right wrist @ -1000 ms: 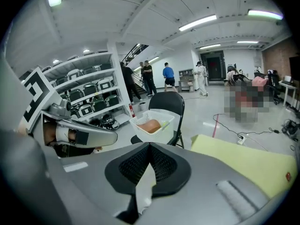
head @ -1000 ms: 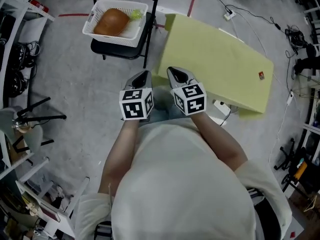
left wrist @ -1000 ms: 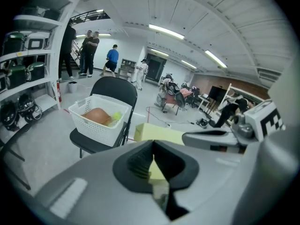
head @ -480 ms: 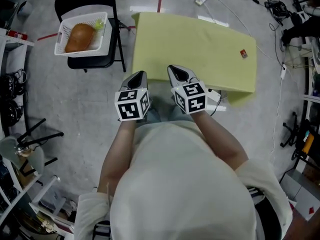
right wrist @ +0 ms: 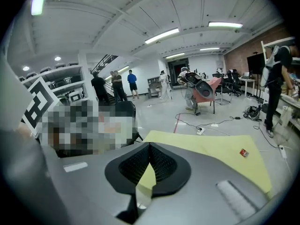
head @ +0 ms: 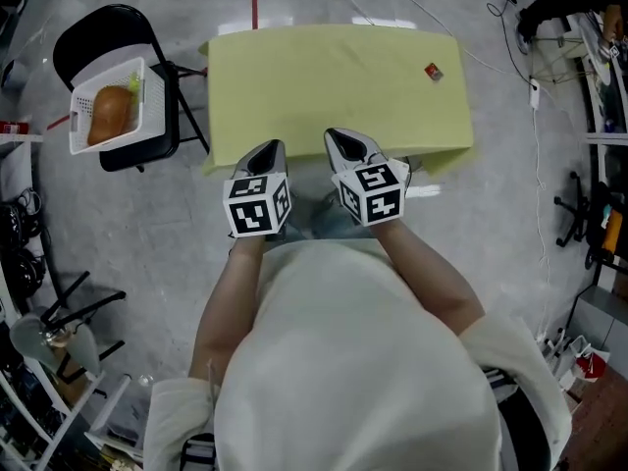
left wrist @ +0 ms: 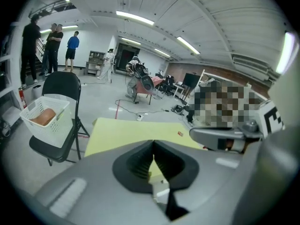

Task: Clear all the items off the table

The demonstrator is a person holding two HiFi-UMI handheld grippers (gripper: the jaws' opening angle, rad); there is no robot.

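Far off to the left of my left gripper [left wrist: 153, 143], the white plastic lattice basket [head: 83, 126] sits on the black folding chair [head: 162, 116]. It holds a rounded brown loaf-like item [head: 111, 114] and a small green one [head: 134, 88], so I judge most of the clearing done. The left gripper's jaws are pressed together with nothing between them. It is the same with the right gripper [right wrist: 149, 145] just beside it, closed and empty. The yellow-green cloth-covered table [head: 324, 77] lies straight ahead of both. All I can see left on it is one small red square item [head: 433, 71], ahead and to the right of the right gripper.

A second ago the chair and basket were ahead of the left gripper and the table slanted off to the right. Now the table is square in front and the basket has swung away left.
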